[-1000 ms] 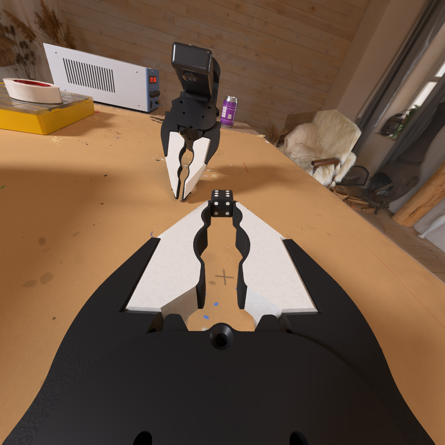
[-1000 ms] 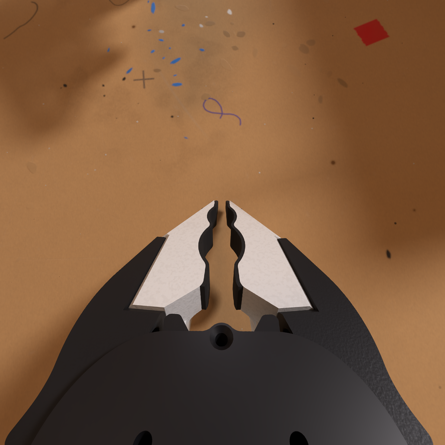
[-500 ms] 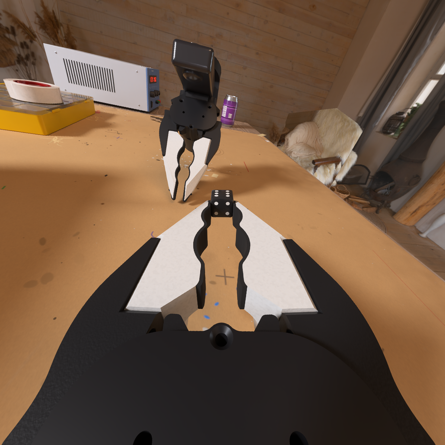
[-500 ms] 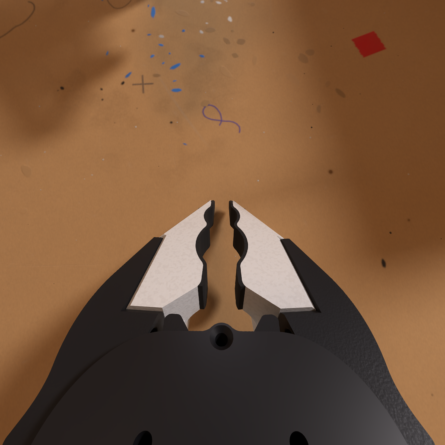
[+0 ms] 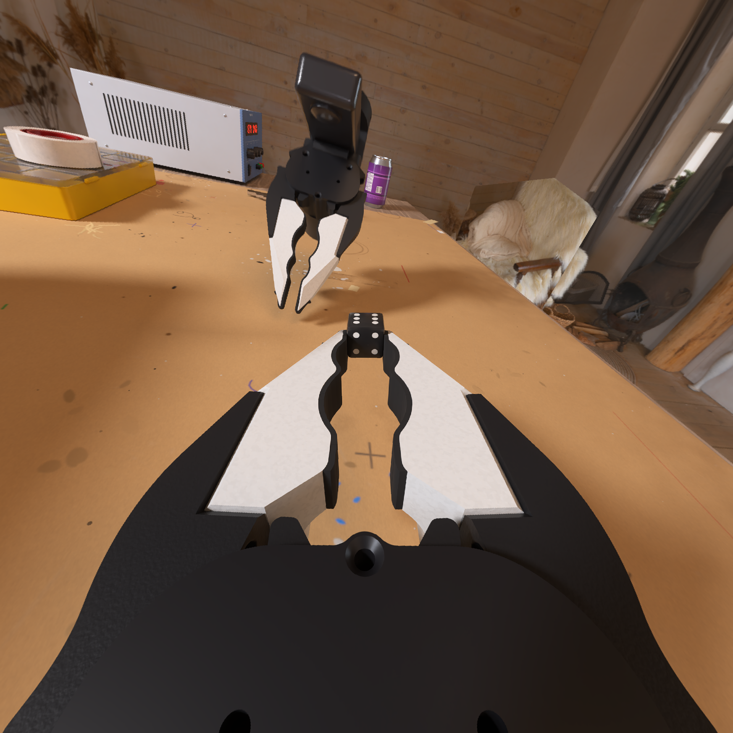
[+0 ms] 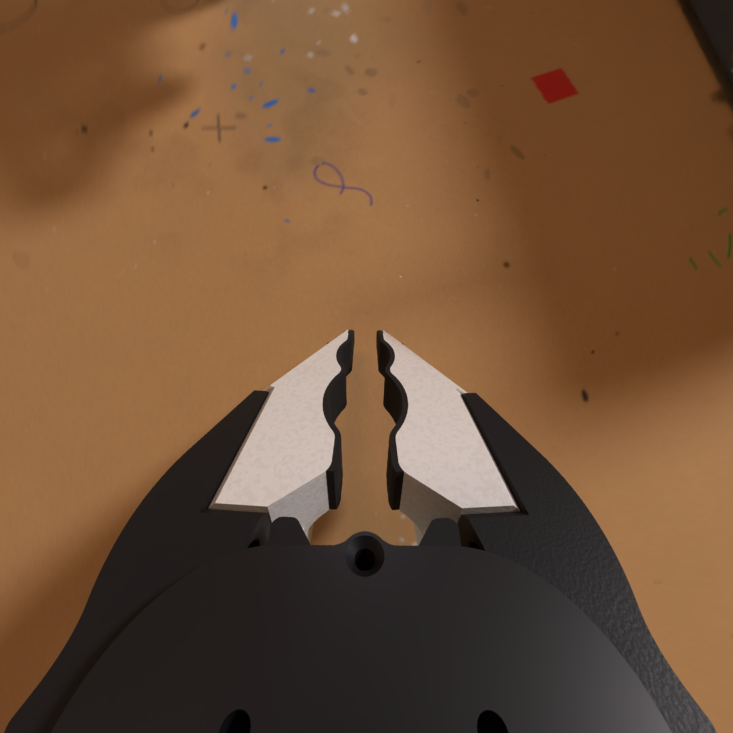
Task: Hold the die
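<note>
A black die [image 5: 365, 336] with white pips sits between the fingertips of my left gripper [image 5: 365, 344], which is shut on it just above the tan table [image 5: 119, 357]. My right gripper [image 5: 291, 306] hangs beyond the die and a little to its left, pointing down at the table, fingers slightly parted and empty. In the right wrist view, the right gripper [image 6: 365, 333] shows a narrow gap between its tips over bare table. The die is not in that view.
A yellow box [image 5: 75, 190] with a tape roll [image 5: 51, 146] on it stands at the far left. A white power supply [image 5: 166, 127] and a purple can [image 5: 378, 180] stand at the back. The table edge [image 5: 595, 377] runs along the right. A red square [image 6: 554, 85] marks the table.
My right gripper has opened slightly and lifted a little off the table. My left gripper and the die have stayed put.
</note>
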Robot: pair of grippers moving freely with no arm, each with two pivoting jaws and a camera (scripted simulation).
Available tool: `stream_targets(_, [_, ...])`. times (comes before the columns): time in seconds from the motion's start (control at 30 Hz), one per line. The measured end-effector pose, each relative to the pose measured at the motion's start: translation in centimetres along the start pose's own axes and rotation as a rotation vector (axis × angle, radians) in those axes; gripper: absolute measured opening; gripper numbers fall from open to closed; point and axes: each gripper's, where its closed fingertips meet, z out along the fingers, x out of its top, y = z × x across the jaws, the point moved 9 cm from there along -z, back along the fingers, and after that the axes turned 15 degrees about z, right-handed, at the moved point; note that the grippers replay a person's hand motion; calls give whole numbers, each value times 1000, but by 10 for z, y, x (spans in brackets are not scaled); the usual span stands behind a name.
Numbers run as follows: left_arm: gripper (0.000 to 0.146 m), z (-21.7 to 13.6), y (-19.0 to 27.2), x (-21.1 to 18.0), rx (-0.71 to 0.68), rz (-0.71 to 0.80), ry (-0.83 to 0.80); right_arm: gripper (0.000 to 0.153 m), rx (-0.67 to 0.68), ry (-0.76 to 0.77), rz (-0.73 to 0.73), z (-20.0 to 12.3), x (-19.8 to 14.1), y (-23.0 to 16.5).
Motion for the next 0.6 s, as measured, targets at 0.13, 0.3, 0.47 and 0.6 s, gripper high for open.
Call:
stream_targets(0.13, [16,0,0,0,-1,3,-3,13,43,-83,-225,-2,14,1])
stream_targets(0.3, [16,1,2,0,2,15,-14,14,161,-98,-305,7,15,11])
stream_targets(0.47, [16,1,1,0,-1,6,-12,14,193,-70,-324,14,12,15])
stream_targets(0.6, [16,0,1,0,-2,-1,-9,12,207,-71,-330,19,10,16])
